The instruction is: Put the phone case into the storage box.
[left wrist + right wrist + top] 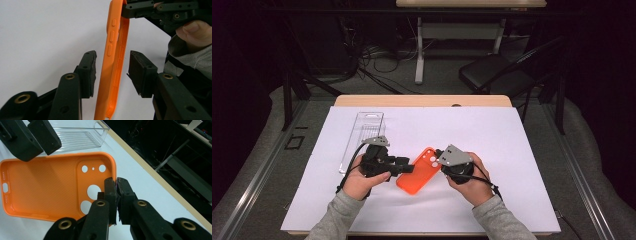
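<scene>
Phone case (418, 172) between left gripper (404, 167) and right gripper (441, 159) — clear tray (363, 134) behind, leftward.

No readable text, labels, brands or numbers anywhere. The orange phone case (50, 187) carries no visible logo or lettering; its inner surface looks plain, though fine embossing might be too small to resolve.

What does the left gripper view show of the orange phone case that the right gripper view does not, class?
Left gripper view alone: the orange phone case edge-on, its side buttons visible, between the left gripper pads, a gap on each side. Right gripper view alone: the case's inner face with camera holes, and a clear plastic tray. Both: the case, the white table cover, and the right gripper clamping the case's edge.
</scene>
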`<state>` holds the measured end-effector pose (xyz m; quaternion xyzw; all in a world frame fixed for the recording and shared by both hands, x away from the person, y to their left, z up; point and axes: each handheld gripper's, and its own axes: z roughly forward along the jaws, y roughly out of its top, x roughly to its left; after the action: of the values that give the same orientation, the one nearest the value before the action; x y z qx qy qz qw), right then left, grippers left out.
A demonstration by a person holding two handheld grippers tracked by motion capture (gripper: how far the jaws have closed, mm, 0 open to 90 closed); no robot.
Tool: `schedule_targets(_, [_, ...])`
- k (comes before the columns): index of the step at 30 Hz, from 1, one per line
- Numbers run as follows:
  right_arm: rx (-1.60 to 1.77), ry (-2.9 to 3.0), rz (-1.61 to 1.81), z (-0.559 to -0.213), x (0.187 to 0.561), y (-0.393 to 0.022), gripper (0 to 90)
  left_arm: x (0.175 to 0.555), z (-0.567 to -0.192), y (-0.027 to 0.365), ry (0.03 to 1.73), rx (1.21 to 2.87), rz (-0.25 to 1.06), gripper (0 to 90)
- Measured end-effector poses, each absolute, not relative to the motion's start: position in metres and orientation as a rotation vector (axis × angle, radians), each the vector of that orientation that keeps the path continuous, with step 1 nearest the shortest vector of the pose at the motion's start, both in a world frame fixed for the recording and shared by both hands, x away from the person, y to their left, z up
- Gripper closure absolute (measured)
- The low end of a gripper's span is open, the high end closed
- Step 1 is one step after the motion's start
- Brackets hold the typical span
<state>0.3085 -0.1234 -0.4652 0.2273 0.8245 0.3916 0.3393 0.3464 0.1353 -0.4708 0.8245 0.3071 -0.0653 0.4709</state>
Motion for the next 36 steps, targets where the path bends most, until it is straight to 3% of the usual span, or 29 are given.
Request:
schedule_targets(7, [0.585,2.148,1.020,-0.4657,0.3074,-0.1221,87.3,0.3482,-0.4738,0.1363,0.763,2.030,-0.168,65.3])
schedule_targets(36, [0.571,2.158,1.022,-0.4677,0.3062,-0.1186,87.4,0.3487,-0.4788,0.1319,0.772,2.047,-0.203,78.0])
